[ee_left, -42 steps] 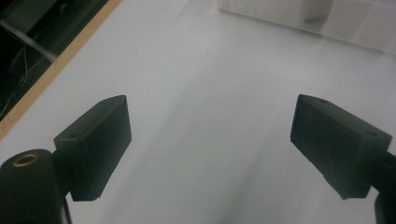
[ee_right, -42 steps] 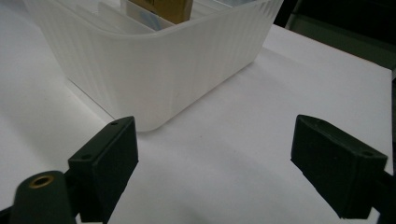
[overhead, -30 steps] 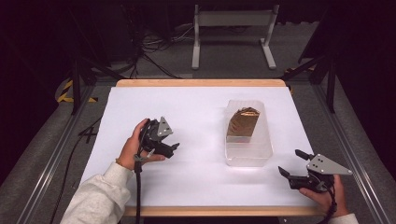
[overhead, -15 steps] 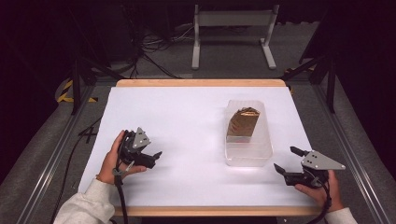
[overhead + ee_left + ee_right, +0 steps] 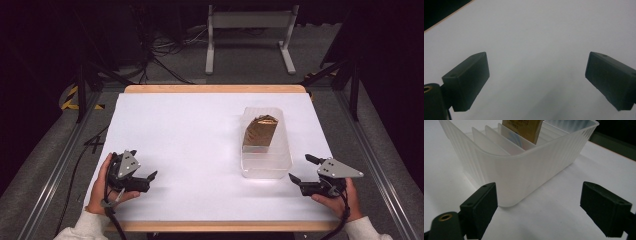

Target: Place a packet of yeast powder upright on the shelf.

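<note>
Clear slotted bin [image 5: 266, 161] with a brown packet [image 5: 261, 131] upright in a far slot; both grippers' jaws spread, empty.

A white table [image 5: 200, 130] with a pale wooden edge stands on a grey floor [image 5: 385, 165] in a dark room. Beyond its far edge, a light grey metal frame [image 5: 250, 35] with 2 legs rests on the floor, with black cables [image 5: 160, 50] tangled to its left. Yellow-and-black hazard tape [image 5: 75, 97] marks the floor at the left. Metal rails [image 5: 55, 170] run along both sides of the table.
</note>
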Demonstrator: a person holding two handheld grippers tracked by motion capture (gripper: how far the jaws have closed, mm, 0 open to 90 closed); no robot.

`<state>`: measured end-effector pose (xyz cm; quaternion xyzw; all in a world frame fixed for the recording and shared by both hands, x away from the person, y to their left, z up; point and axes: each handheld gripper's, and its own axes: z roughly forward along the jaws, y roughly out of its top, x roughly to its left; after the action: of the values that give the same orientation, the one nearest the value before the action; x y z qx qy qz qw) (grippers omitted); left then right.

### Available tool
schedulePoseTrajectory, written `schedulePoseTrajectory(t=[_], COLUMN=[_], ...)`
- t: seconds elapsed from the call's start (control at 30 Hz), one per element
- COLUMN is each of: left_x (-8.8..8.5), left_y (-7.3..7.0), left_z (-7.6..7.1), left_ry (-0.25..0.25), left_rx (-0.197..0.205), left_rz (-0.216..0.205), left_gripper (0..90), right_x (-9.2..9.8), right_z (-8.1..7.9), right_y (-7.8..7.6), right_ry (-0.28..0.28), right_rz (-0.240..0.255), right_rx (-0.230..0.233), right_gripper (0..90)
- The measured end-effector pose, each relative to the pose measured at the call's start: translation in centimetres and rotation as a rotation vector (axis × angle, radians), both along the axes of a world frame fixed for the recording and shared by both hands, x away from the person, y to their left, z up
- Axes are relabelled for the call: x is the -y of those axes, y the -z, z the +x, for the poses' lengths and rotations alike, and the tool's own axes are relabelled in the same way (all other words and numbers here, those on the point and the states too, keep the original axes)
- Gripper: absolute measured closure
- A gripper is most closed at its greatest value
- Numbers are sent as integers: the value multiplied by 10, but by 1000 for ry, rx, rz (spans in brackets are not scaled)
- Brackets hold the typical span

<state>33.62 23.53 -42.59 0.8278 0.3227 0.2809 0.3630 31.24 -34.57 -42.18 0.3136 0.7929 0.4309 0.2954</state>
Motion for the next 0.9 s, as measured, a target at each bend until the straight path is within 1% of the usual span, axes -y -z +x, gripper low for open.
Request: schedulePoseTrajectory(t=[0.03, 0.07, 0.1, 0.13, 0.17, 0.23, 0.27, 0.3, 0.33, 0.37, 0.4, 0.43, 0.47, 0.5, 0.57, 0.63, 0.7, 0.77, 0.8, 0.9], left_x=[-9, -9, -18, -18, -22, -30, -38, -42, -46, -46, -53, -53, -59, -59, -62, -64, -64, -65, -64, -62], left_y=[4, 4, 8, 8, 11, 13, 16, 18, 19, 19, 20, 20, 22, 22, 22, 22, 20, 20, 20, 21], left_z=[-3, -3, -5, -5, -7, -10, -14, -16, -18, -18, -21, -21, -24, -24, -25, -26, -28, -29, -28, -27], left_ry=[-20, -20, -50, -50, -56, -68, -86, -94, -104, -104, -123, -123, -127, -127, -143, -143, -151, -152, -153, -151], left_rx=[0, 0, -10, -10, -18, -15, -17, -11, -16, -16, -13, -13, -8, -8, 0, 6, 25, 25, 24, 21], left_rz=[-17, -17, -31, -31, -51, -67, -83, -99, -119, -119, -151, -151, -199, -199, -205, -219, -217, -229, -232, -224], left_gripper=[60, 60, 59, 59, 59, 59, 59, 59, 59, 58, 56, 56, 56, 55, 54, 54, 52, 52, 50, 50], right_x=[0, 0, -1, -1, -1, 0, 1, 2, 3, 5, 6, 7, 8, 8, 11, 12, 12, 12, 11, 11], right_z=[0, 0, 0, 0, 0, -1, -2, -3, -4, -4, -5, -6, -6, -6, -7, -8, -9, -10, -10, -10], right_y=[-1, -1, -1, -1, -1, -1, -1, -1, -1, -1, -1, -1, -1, -1, -1, -1, -2, -3, -3, -3], right_ry=[-3, -3, -3, -3, -3, -4, 0, 2, 2, 3, 7, 9, 10, 10, 14, 21, 34, 39, 37, 38], right_rz=[4, 4, 9, 9, 8, 12, 14, 14, 20, 26, 26, 28, 33, 33, 35, 39, 35, 35, 27, 27], right_rx=[6, 6, 7, 7, 8, 6, 6, 7, 10, 11, 10, 9, 12, 12, 13, 15, 22, 23, 27, 31], right_gripper=[150, 150, 150, 150, 150, 150, 150, 150, 150, 150, 150, 150, 150, 150, 150, 150, 150, 152, 152, 152])
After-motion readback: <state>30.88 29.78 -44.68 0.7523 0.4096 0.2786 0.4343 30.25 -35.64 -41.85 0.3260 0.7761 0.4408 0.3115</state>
